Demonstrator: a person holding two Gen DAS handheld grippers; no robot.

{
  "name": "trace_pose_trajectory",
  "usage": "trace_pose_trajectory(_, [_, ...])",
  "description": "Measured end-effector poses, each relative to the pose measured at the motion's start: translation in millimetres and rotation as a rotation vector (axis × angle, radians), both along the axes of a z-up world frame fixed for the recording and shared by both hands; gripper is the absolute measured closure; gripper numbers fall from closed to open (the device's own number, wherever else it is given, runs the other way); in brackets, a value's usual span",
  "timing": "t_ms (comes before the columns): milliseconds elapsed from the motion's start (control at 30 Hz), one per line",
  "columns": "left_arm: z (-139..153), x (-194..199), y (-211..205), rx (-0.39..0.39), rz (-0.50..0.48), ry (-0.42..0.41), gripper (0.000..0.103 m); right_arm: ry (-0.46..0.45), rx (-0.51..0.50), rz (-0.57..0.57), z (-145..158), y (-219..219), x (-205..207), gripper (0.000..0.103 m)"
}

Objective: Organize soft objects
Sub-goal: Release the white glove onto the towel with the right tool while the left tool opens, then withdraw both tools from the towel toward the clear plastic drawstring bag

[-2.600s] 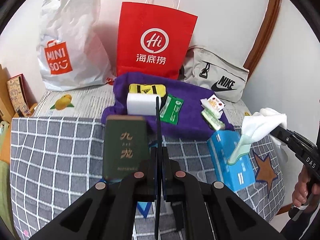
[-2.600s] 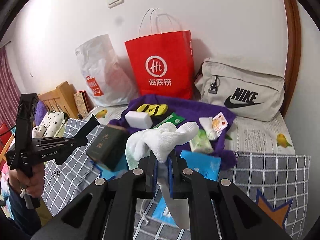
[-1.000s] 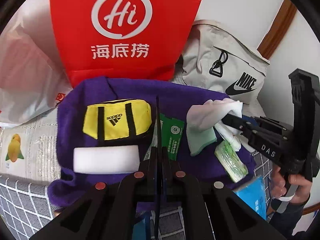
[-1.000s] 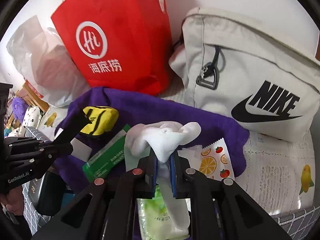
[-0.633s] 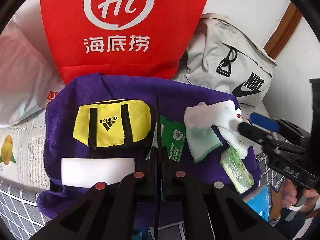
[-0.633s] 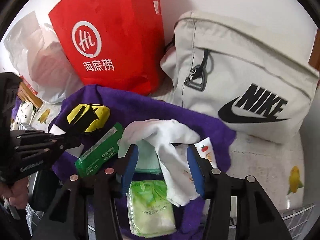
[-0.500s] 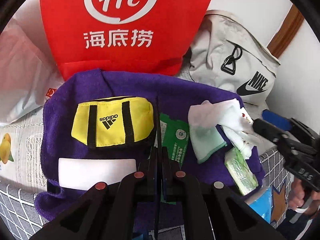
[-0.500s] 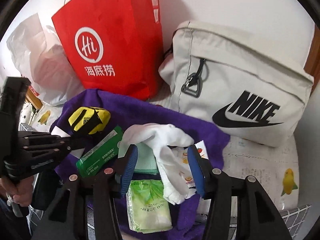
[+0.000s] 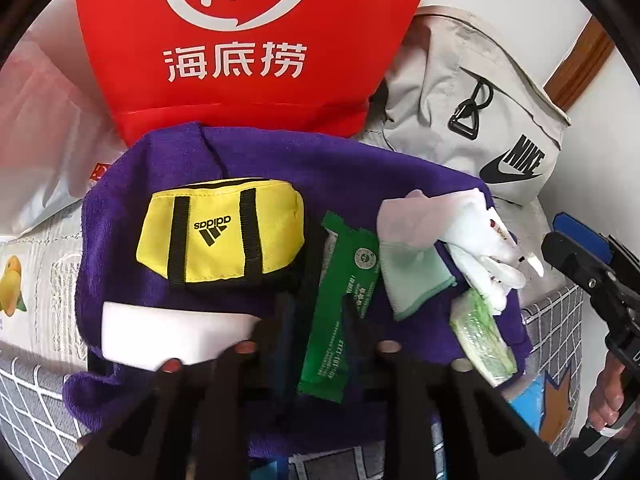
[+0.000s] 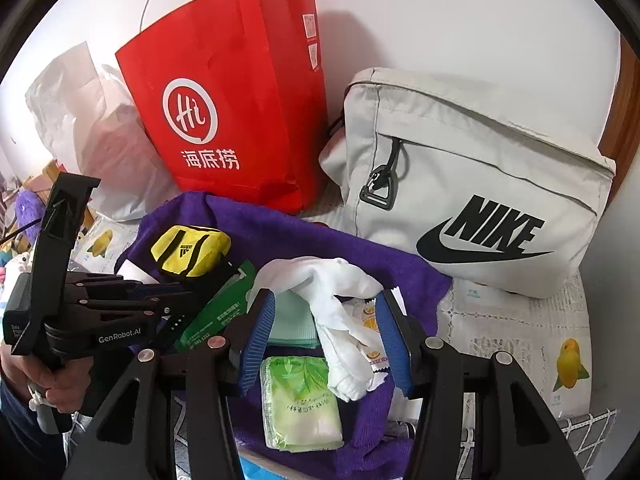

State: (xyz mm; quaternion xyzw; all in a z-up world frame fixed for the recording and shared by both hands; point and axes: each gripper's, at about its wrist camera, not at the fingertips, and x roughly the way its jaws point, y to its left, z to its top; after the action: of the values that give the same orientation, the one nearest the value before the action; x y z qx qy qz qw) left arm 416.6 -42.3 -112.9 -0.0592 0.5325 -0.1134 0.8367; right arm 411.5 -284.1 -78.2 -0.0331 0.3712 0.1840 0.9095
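Loosely crumpled white sock (image 10: 336, 300) (maybe cotton)

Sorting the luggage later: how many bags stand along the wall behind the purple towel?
3: white plastic bag at left, red paper bag in the middle, grey Nike bag at right. Others may be hidden.

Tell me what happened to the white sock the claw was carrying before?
The right gripper carried the white sock over to the purple towel, opened and let it go. The sock now lies there loose, partly over the mint cloth. The left gripper is opening. The yellow pouch and red bag stayed put.
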Motion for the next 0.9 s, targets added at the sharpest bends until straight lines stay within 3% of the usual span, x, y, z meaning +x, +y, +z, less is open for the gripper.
trace_pose_trajectory(100, [9, -8, 0, 0.026, 0.003, -0.029, 0.062, -0.006, 0.009, 0.000, 4, -1, -5, 0.051])
trace_pose_trajectory(633, [67, -89, 24, 0.061, 0.016, -0.138, 0.062, -0.073, 0.059, 0.015, 37, 5, -79, 0.051])
trace_pose_trajectory(900, [71, -154, 33, 0.064, 0.026, -0.168, 0.061, -0.082, 0.075, -0.020, 33, -1, -143, 0.050])
